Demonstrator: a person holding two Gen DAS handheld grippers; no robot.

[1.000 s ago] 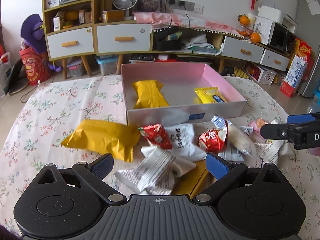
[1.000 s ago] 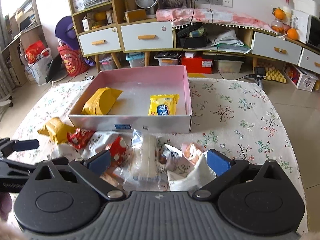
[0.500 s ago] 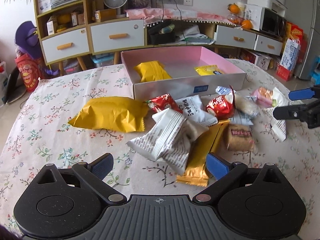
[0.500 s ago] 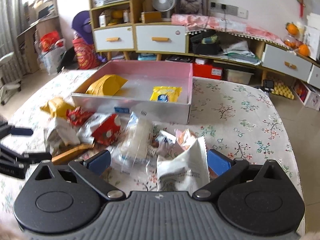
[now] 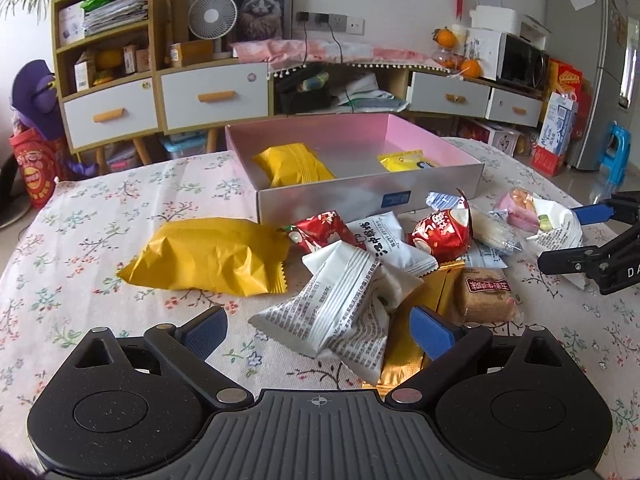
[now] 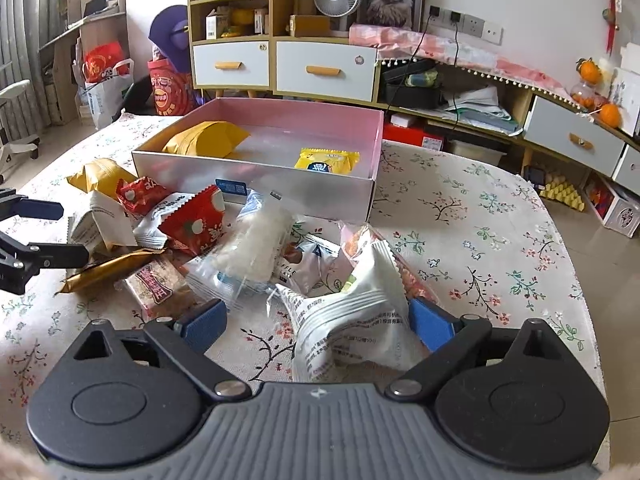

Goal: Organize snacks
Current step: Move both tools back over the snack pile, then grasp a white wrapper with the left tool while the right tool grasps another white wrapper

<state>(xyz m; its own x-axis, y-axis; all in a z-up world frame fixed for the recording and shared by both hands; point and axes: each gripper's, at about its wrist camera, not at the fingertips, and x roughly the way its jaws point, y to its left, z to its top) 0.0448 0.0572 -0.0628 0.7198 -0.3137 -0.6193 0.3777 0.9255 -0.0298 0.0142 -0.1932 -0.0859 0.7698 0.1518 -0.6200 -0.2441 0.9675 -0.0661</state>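
Both pairs of jaws stand spread wide, gripping nothing. The left gripper [image 5: 318, 330] hovers low over the near edge of the table [image 5: 72, 248], its gap facing a white printed packet [image 5: 332, 312] whose long axis runs diagonally, near-left to far-right, roughly across the fingers' line. The right gripper [image 6: 316, 324] has a white pillow pack [image 6: 352, 320] standing between its pads, touching the right one [image 6: 430, 326]. The pink box [image 5: 360, 196] lies straight ahead, behind the snack heap, toward the far edge; two yellow packs are inside. Judgement: the right hand is nearer a grasp and need only close.
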